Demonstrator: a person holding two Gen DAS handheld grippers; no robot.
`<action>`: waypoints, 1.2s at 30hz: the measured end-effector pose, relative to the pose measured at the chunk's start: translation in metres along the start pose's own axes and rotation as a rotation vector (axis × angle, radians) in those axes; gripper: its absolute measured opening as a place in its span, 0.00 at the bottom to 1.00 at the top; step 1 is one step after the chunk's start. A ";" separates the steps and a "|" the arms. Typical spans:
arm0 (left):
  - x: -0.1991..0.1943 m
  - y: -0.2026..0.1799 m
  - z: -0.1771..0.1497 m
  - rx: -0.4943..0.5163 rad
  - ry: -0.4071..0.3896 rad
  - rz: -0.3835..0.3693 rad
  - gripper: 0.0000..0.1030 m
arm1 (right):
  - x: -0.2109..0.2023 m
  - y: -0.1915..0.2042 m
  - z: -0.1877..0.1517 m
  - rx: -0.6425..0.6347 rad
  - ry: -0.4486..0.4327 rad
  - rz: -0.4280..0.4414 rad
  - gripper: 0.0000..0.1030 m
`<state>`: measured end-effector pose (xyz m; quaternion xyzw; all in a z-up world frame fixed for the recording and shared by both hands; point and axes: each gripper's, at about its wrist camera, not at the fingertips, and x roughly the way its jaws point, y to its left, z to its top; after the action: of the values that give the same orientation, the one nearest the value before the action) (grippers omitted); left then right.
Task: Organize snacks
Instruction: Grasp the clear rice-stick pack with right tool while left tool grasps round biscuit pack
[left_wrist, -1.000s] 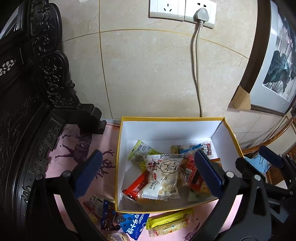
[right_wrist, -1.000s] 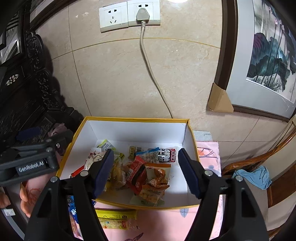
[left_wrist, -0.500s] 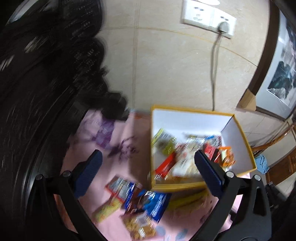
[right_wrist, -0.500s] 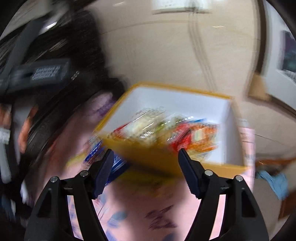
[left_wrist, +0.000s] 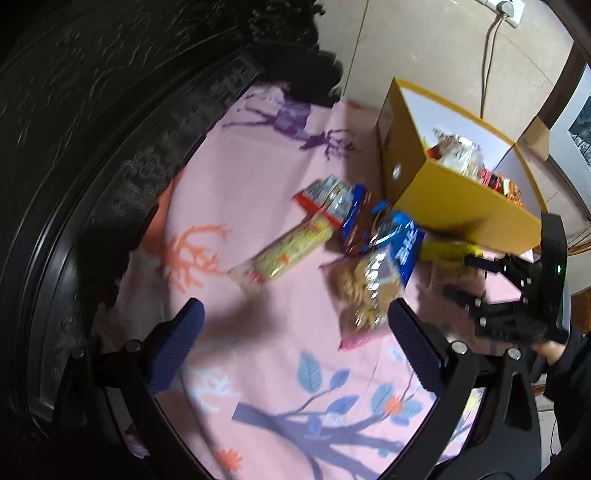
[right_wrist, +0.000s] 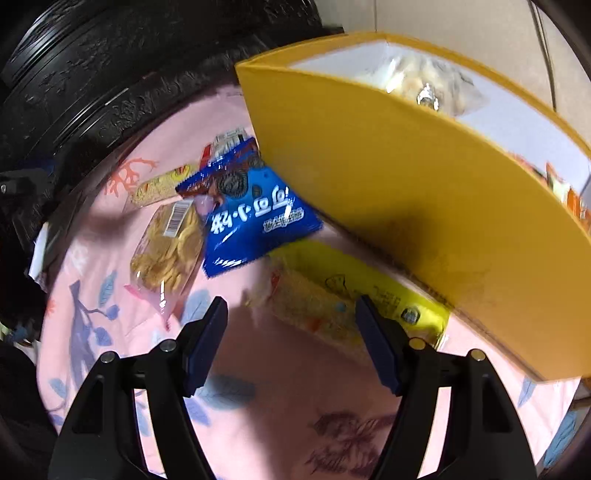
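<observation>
Dark carved furniture (left_wrist: 110, 122): it rims the left edge of the pink patterned cloth (left_wrist: 258, 369); keep the sweep clear of it.
Left tongs (left_wrist: 291, 343): jaws well apart, nothing between them, hanging over bare cloth just short of the loose packets.
Long yellow snack bar (left_wrist: 288, 251): lies slantwise, nearest the left tongs' reach. My judgement: take it across its narrow width, mid-length, so it does not droop.
Clear bag of biscuits (right_wrist: 166, 247): flat on the cloth, its top edge tucked beside the blue packet. Soft and crackly by the look of it; pinch a seam, not the biscuits.
Blue cookie packet (right_wrist: 251, 218): overlaps smaller wrappers behind it and sits just beside the box corner. Lifting it first would likely drag its neighbours.
Right tongs (right_wrist: 291, 336): jaws apart and empty, poised just above the near end of the yellow wafer packet (right_wrist: 354, 299).
Step in hand: as I read it, a reach for that wafer packet, which lies along the foot of the box wall, partly in its shadow.
Doing it well: lower both pads astride the packet's width, close gently, lift clear of the wall before carrying over.
Yellow box (right_wrist: 406, 184): open-topped, already holding several snacks; its near wall may be knocked if the approach is careless.
</observation>
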<state>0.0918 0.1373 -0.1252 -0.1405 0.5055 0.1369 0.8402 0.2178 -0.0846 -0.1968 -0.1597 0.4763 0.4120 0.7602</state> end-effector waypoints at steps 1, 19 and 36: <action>0.001 0.001 -0.003 -0.002 0.006 0.001 0.98 | 0.001 -0.001 0.000 0.003 -0.004 -0.002 0.71; 0.050 -0.054 -0.015 0.047 0.073 -0.055 0.98 | -0.024 0.022 -0.086 0.285 0.062 -0.121 0.29; 0.127 -0.083 -0.019 0.092 0.065 0.064 0.65 | -0.032 0.034 -0.101 0.395 -0.016 -0.178 0.41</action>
<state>0.1650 0.0649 -0.2383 -0.0897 0.5424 0.1355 0.8243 0.1246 -0.1431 -0.2149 -0.0458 0.5258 0.2429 0.8139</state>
